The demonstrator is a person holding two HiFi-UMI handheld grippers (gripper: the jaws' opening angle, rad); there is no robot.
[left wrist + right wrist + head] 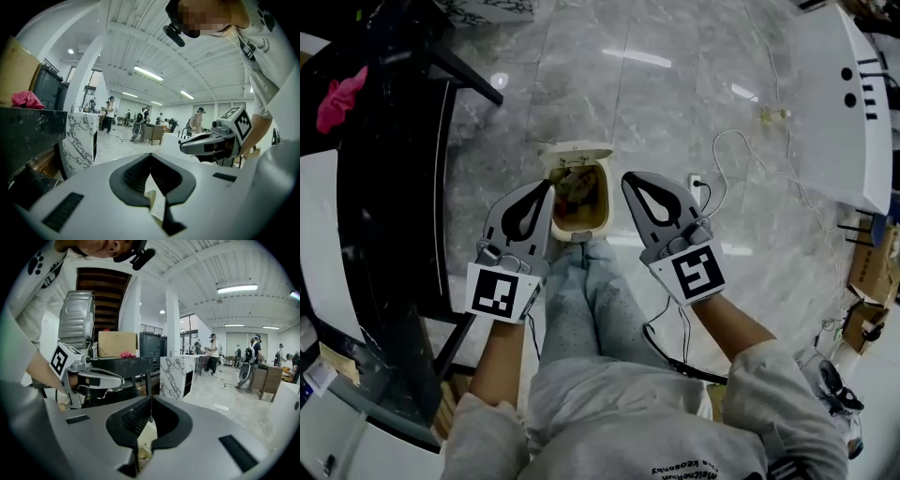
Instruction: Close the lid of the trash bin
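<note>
A small cream trash bin (592, 223) stands on the grey marble floor just ahead of the person's knees. Its lid (577, 150) is tipped up at the far side, and rubbish shows inside. My left gripper (549, 184) hangs over the bin's left rim, jaws shut and holding nothing. My right gripper (626, 176) is just right of the bin, also shut and empty. In the left gripper view the shut tips (150, 155) point level, with a sliver of cream bin (155, 202) below them and the right gripper (206, 143) alongside. The right gripper view shows its shut tips (151, 400) above the bin (147, 436).
A black table (394, 187) with a pink cloth (342, 98) runs along the left. White cable (741, 150) lies on the floor to the right, by a white desk (853, 103) and cardboard boxes (867, 272). The person's jeans-clad legs (581, 300) are below the grippers.
</note>
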